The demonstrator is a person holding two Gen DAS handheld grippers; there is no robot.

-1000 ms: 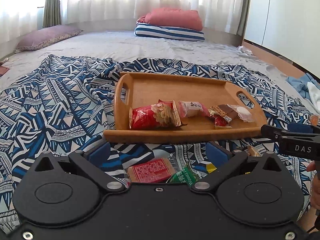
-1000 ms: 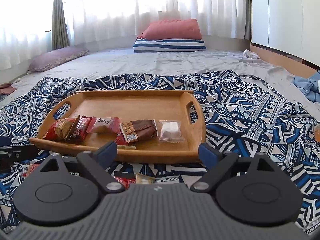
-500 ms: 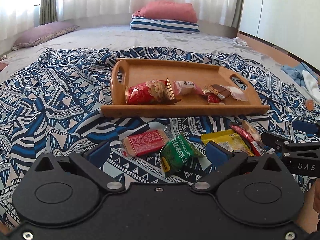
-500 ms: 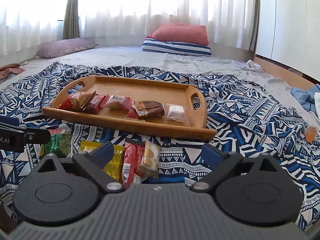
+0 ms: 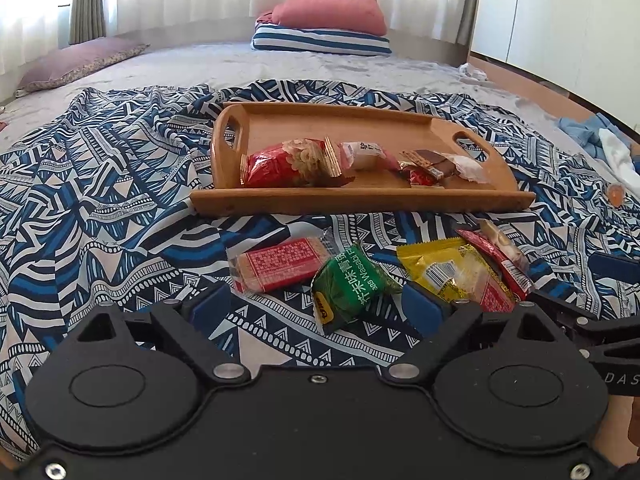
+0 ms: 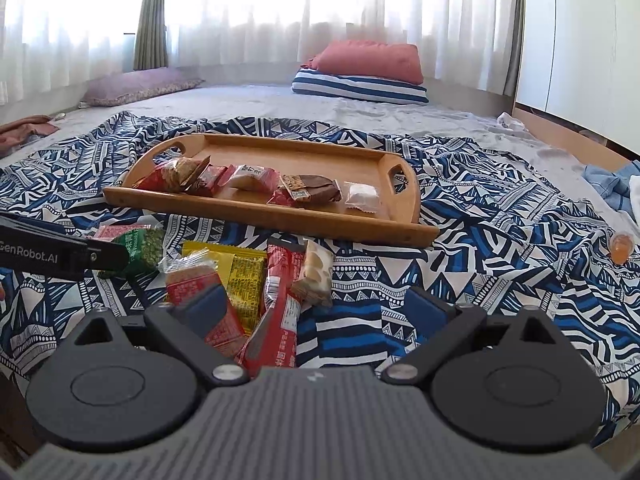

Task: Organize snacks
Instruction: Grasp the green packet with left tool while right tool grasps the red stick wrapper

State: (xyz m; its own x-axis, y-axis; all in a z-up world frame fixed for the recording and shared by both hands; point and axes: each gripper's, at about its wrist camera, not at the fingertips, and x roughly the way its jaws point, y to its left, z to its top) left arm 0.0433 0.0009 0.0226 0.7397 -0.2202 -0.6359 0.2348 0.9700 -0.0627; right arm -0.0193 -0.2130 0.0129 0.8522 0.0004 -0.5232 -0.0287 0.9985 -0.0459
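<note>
A wooden tray (image 5: 280,124) (image 6: 304,156) lies on the patterned blanket and holds several wrapped snacks, among them a big red packet (image 5: 288,162). In front of it loose snacks lie on the blanket: a red cracker pack (image 5: 280,264), a green wasabi pack (image 5: 352,284), a yellow pack (image 5: 444,268) (image 6: 240,272), a long red bar (image 6: 280,300) and a clear biscuit pack (image 6: 316,272). My left gripper (image 5: 316,312) is open and empty, just short of the red and green packs. My right gripper (image 6: 316,312) is open and empty over the red bar.
The blue and white blanket (image 5: 100,200) covers a grey bed. Pillows (image 5: 324,20) lie at the far end, a purple pillow (image 6: 136,86) at far left. A white wardrobe (image 5: 560,20) stands on the right. A small orange jelly cup (image 6: 620,246) sits on the blanket at right.
Both grippers have pulled back and risen from the tray's front edge. The loose snacks in front of the tray have come fully into view. Both stay open and empty.
</note>
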